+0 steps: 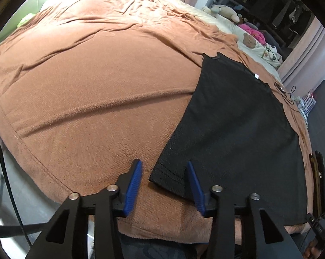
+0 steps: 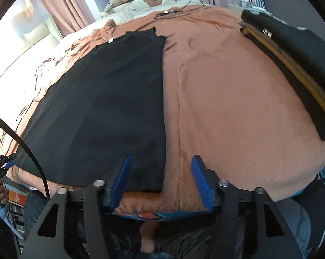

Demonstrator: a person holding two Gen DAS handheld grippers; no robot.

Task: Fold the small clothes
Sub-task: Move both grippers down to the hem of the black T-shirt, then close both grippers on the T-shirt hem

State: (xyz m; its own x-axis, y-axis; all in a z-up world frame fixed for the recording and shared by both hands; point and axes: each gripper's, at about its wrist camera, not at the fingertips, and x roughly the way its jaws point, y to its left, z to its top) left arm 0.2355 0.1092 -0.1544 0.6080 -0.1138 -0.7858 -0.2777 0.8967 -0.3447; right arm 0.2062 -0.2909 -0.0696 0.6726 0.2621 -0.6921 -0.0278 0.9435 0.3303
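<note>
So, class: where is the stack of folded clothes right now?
In the right wrist view the stack of folded clothes lies at the right edge of the brown blanket, well apart from the black garment spread out on the left.

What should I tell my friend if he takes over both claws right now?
Left claw: open, straddling the near left corner of the black shirt.
Right claw: open, straddling the shirt's near right corner.
The shirt lies flat on the brown blanket, sides already folded in.
Folded stack waits at the right.
Left: pinch both corners, fold the shirt away, add it to the stack.
</note>
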